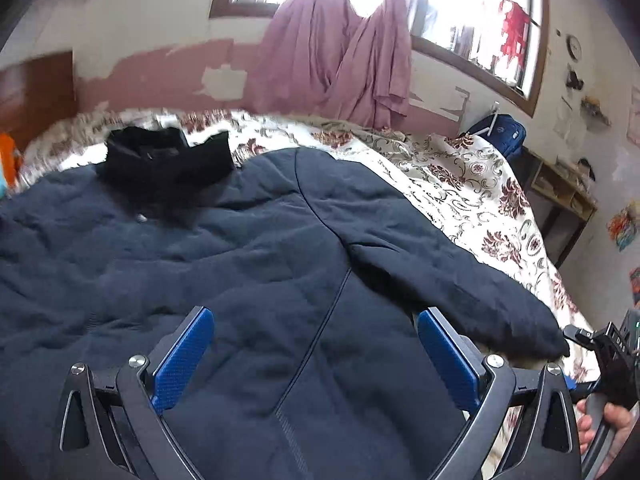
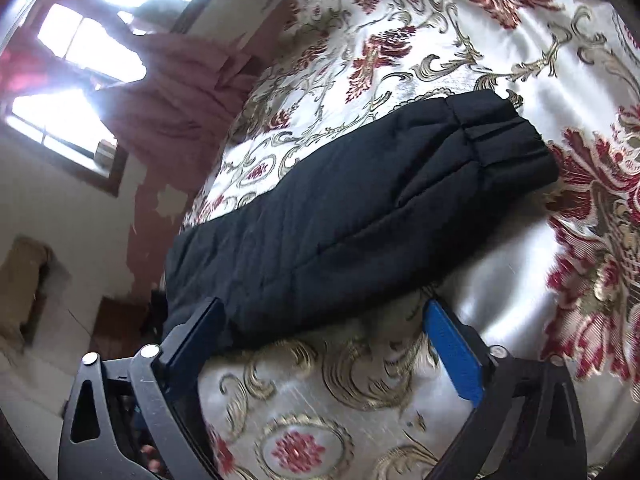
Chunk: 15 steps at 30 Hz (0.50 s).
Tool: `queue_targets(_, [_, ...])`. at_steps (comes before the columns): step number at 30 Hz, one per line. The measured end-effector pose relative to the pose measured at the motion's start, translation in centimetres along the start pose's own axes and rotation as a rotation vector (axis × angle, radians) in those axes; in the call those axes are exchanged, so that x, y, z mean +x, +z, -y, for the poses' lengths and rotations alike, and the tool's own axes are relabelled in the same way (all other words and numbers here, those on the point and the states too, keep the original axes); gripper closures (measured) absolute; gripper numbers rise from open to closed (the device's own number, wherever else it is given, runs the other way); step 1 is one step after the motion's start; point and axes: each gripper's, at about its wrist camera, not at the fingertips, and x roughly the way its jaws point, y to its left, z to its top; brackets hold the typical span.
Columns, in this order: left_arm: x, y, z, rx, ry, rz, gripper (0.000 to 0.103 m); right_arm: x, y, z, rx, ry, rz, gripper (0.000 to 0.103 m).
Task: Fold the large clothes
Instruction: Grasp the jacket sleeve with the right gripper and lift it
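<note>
Both grippers, left (image 1: 314, 354) & right (image 2: 322, 344), we hold wide open w/ nothing gripped, over jacket (image 1: 200, 260) on bed (image 1: 460, 184).

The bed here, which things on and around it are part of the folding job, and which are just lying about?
Part of the job:
- dark padded jacket, spread on the floral bedspread
- its sleeve, stretched out sideways
- left gripper and right gripper, both open

Just lying about:
- pink curtain
- blue bag
- wall clock
</note>
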Motion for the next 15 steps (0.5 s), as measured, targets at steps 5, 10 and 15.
queue_targets(5, [4.7,-1.5,-2.0,-0.097,-0.006,-0.153,0.000,2.9,0.7,0.4,0.086,-0.080,-0.007,0.041])
queue_targets(10, [5.2,-3.3,-3.0,-0.134,-0.052,-0.124,0.000,5.6,0.5,-0.7,0.034,-0.144,0.001,0.078])
queue_targets(15, [5.4,-3.6,-3.6,-0.160,-0.086,-0.111,0.001,4.8,2.7,-4.6,-0.025,-0.137,0.070,0.097])
